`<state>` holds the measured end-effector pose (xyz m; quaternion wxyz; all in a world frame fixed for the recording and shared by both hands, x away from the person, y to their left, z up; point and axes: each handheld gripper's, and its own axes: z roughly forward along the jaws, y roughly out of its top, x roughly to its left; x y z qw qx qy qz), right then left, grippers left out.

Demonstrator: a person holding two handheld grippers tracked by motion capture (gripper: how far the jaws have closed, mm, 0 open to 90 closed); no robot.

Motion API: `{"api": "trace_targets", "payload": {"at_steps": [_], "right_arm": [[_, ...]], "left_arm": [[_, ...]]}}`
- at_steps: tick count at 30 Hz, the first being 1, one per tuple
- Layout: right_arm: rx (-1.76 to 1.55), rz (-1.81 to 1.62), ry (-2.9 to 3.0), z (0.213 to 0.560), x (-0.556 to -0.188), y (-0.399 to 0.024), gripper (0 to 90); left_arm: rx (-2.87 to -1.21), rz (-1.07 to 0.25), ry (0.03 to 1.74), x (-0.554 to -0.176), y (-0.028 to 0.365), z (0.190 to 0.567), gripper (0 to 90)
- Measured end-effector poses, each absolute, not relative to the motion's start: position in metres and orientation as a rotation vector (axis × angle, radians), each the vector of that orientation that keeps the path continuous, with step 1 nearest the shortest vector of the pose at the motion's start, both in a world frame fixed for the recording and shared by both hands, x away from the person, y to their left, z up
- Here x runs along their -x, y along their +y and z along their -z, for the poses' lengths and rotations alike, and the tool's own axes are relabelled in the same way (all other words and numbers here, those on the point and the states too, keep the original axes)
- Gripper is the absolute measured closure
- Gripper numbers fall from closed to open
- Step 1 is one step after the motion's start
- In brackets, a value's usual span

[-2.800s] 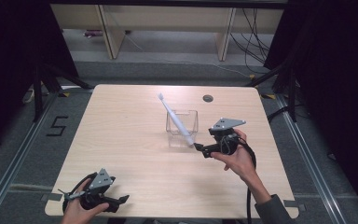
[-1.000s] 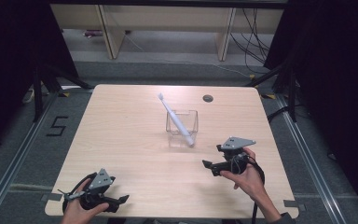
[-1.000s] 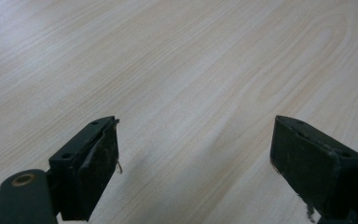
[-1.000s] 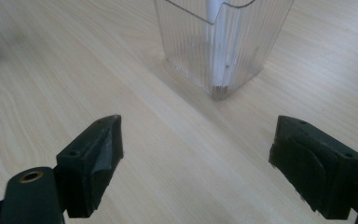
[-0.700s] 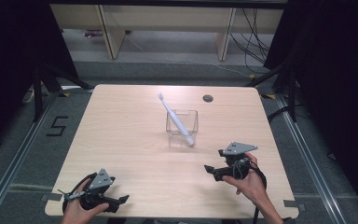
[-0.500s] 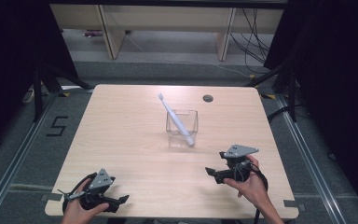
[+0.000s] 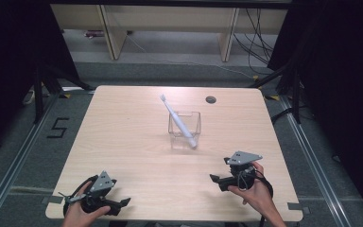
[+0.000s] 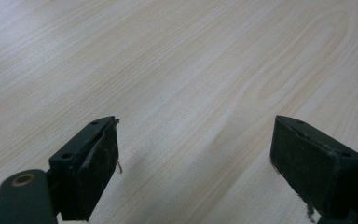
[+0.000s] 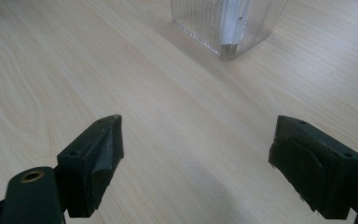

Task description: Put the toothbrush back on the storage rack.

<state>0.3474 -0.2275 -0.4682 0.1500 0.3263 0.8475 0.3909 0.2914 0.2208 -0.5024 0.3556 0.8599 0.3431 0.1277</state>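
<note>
Pale wood grain runs under both cameras, so I start at the near edge of the worktop [image 7: 137, 142]. My left tongs [image 7: 123, 202] sit at the near left corner, jaws spread wide with nothing between them; the left gripper view has only bare board beneath them [image 8: 193, 154]. My right tongs [image 7: 214, 178] hover near the near right side, jaws likewise wide apart and empty [image 9: 196, 163].

Farther in, at the middle of the worktop, stands the clear ribbed cup [image 7: 185, 128], and the white toothbrush [image 7: 178, 120] leans in it, handle end down against the near right corner, head sticking out over the far left rim. In the right gripper view the cup's base [image 9: 228, 25] lies ahead of the jaws, well apart from them.

I judge the toothbrush is already placed and the step in hand is backing clear. To do that well I would keep the right tongs spread, low and level, and draw them straight toward the near edge, so nothing knocks the light cup or tips the slanted brush.

The board is smooth, matt laminate with a dark round cable hole [image 7: 211, 100] near the far right. Beyond it lies grey floor, pale shelving legs [image 7: 108, 28], loose cables and black curtains on both sides.
</note>
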Motion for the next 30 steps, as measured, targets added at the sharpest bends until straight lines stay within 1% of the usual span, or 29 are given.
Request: {"api": "trace_targets", "payload": {"at_steps": [4, 10, 11, 18, 19, 21, 28, 30], "right_arm": [[-0.924, -1.107, 2.433, 0.469, -0.345, -0.230, 17.4], [-0.991, -1.108, 2.441, 0.471, -0.339, -0.235, 17.4], [-0.920, -1.108, 2.430, 0.472, -0.342, -0.238, 17.4], [-0.976, -1.099, 2.426, 0.478, -0.336, -0.249, 17.5], [-1.048, -1.095, 2.430, 0.478, -0.332, -0.249, 17.5], [-0.975, -1.100, 2.442, 0.481, -0.335, -0.254, 17.5], [-1.029, -1.091, 2.433, 0.484, -0.328, -0.258, 16.8], [-0.988, -1.104, 2.445, 0.485, -0.329, -0.259, 16.8]], "left_arm": [[-2.218, -0.327, 0.887, -0.291, 0.221, 0.502, 15.0], [-2.222, -0.331, 0.886, -0.291, 0.221, 0.502, 15.0], [-2.229, -0.338, 0.886, -0.291, 0.221, 0.502, 14.9], [-2.230, -0.337, 0.882, -0.291, 0.221, 0.502, 15.0], [-2.225, -0.341, 0.883, -0.291, 0.221, 0.502, 15.0], [-2.229, -0.340, 0.886, -0.291, 0.221, 0.502, 15.0], [-2.225, -0.339, 0.884, -0.291, 0.222, 0.502, 15.0], [-2.224, -0.340, 0.887, -0.291, 0.222, 0.502, 15.0]]}}
